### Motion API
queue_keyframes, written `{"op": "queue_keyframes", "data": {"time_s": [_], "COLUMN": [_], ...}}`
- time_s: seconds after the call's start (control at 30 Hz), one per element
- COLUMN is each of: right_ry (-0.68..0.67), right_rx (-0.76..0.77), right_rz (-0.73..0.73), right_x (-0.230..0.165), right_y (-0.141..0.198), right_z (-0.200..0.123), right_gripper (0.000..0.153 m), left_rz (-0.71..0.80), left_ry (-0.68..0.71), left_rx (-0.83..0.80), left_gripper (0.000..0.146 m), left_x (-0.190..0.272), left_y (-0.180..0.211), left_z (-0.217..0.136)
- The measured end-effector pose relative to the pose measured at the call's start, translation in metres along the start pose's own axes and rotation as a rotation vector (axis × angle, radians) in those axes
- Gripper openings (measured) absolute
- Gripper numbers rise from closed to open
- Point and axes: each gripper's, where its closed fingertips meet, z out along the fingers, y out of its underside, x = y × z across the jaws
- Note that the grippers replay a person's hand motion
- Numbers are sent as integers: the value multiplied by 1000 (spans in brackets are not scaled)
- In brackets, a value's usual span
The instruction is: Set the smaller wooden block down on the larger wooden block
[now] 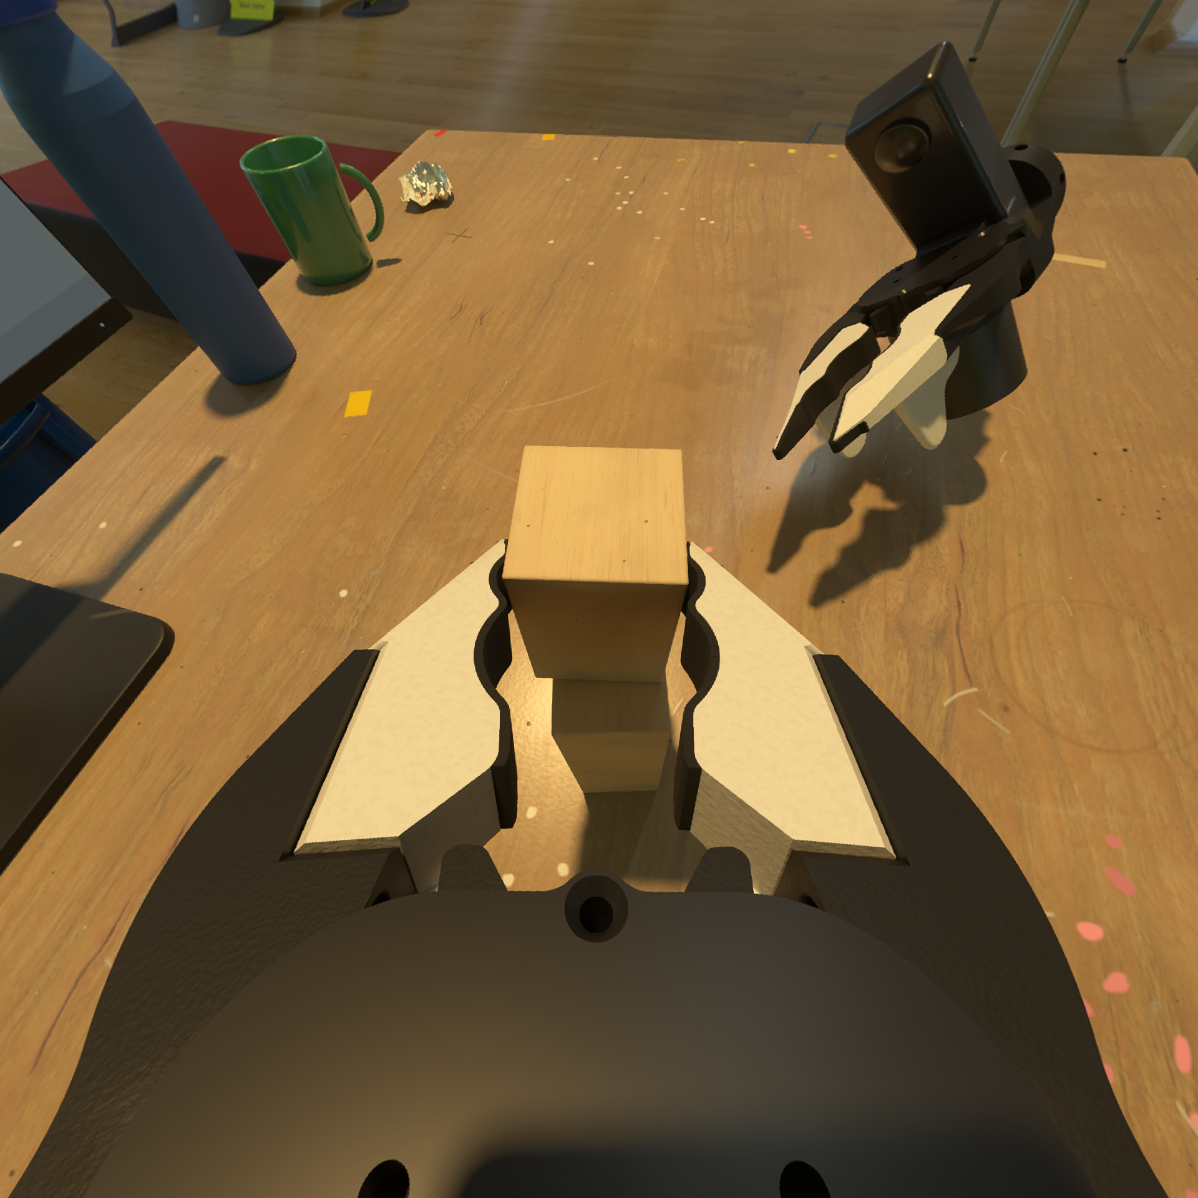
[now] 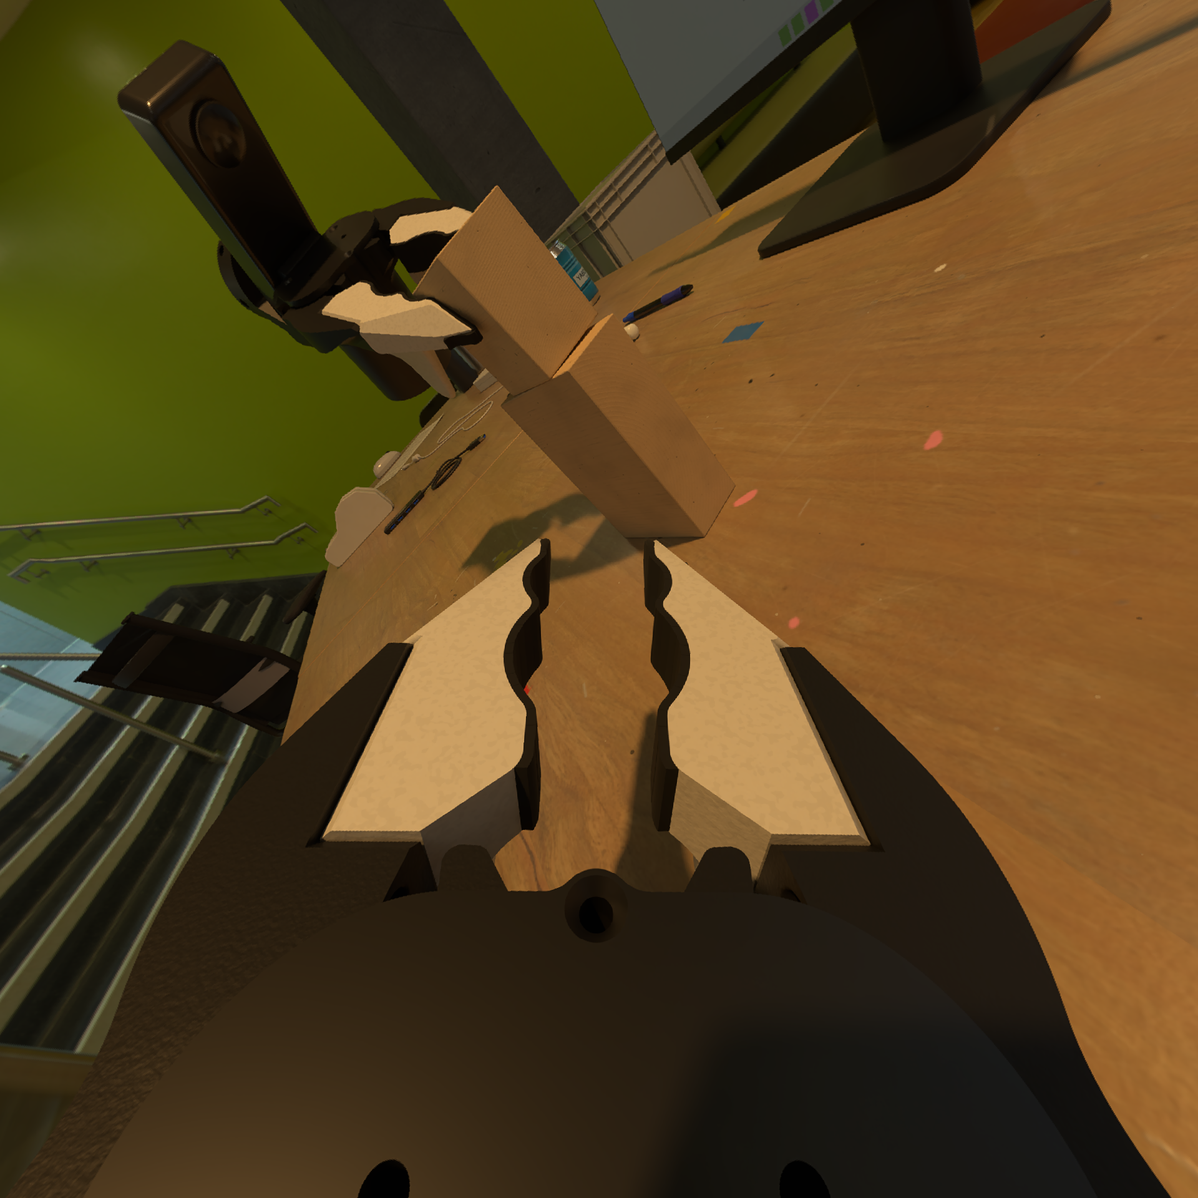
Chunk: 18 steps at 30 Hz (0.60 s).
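My left gripper [image 1: 595, 552] is shut on the smaller wooden block [image 1: 595, 518], with one fingertip on each side face. The larger wooden block [image 1: 609, 739] stands on the table directly below it, partly hidden. In the right wrist view the smaller block [image 2: 512, 292] sits tilted on top of the larger block [image 2: 616, 454], and they seem to touch at one edge. The left gripper [image 2: 470, 272] still clasps it there. My right gripper [image 2: 596, 551] is open and empty, low over the table just short of the larger block. It also shows at the right of the left wrist view [image 1: 813, 447].
On the wooden table [image 1: 713, 324], a green mug [image 1: 308, 207], a tall blue bottle [image 1: 129, 214] and crumpled foil [image 1: 424, 183] stand at the far left. A dark flat device [image 1: 65, 681] lies at the left edge. A monitor stand [image 2: 907, 162], a pen [image 2: 658, 301] and cables [image 2: 447, 467] lie beyond the blocks.
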Motion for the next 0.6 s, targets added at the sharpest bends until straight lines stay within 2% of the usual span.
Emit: {"op": "queue_keyframes", "data": {"time_s": [0.43,0.6], "right_ry": [-2,-8], "right_rx": [-5,-4], "right_rz": [-1,1], "right_x": [0,0], "right_y": [0,-1], "right_z": [0,2], "right_gripper": [29,29], "left_rz": [9,-22], "left_ry": [-51,-111], "left_rx": [55,72], "left_gripper": [50,78], "left_x": [-2,-7], "left_y": [-4,-6], "left_z": [-3,-8]}}
